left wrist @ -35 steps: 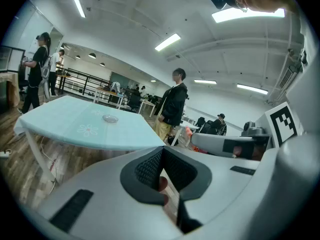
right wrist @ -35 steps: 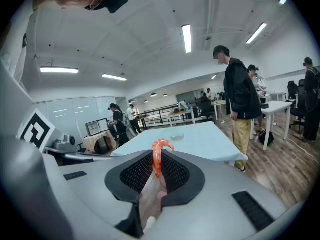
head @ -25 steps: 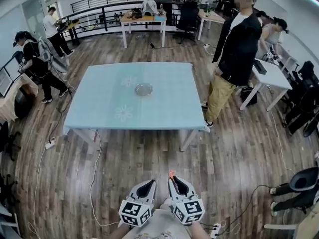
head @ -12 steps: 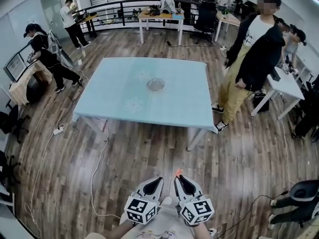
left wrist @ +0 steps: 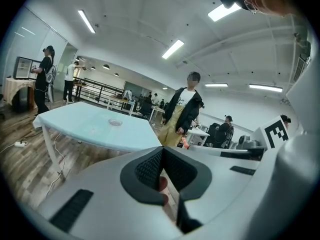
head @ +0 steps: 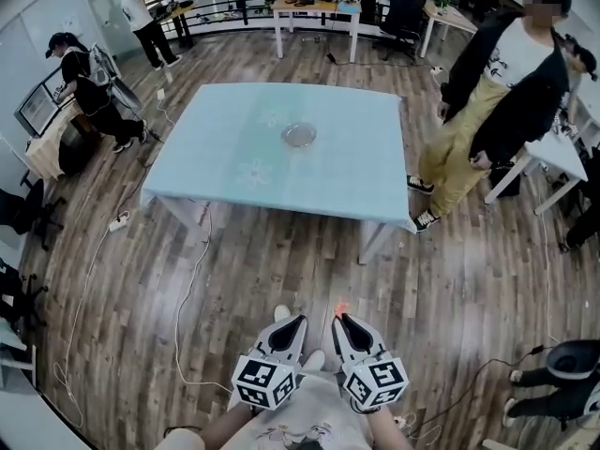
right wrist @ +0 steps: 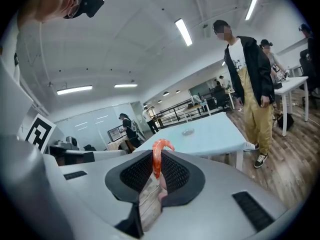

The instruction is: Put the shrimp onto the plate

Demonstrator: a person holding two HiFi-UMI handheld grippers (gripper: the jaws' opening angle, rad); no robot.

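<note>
Shrimp (right wrist: pixel 156 158) stands pinched upright between the jaws of the right gripper (head: pixel 339 318), which are closed narrowly on it, its curled orange end poking above the dark pads. The left gripper (head: pixel 297 320) has its jaws pressed together with nothing between them. Both are held side by side over the wooden floor (head: pixel 281 270), well apart from the pale blue table (head: pixel 347 181), where the plate (head: pixel 299 135) sits near the middle.

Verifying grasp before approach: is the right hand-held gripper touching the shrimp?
Touching. The right gripper view shows the shrimp pinched between the jaws of the right hand-held gripper, its curled tail sticking out past them.
</note>
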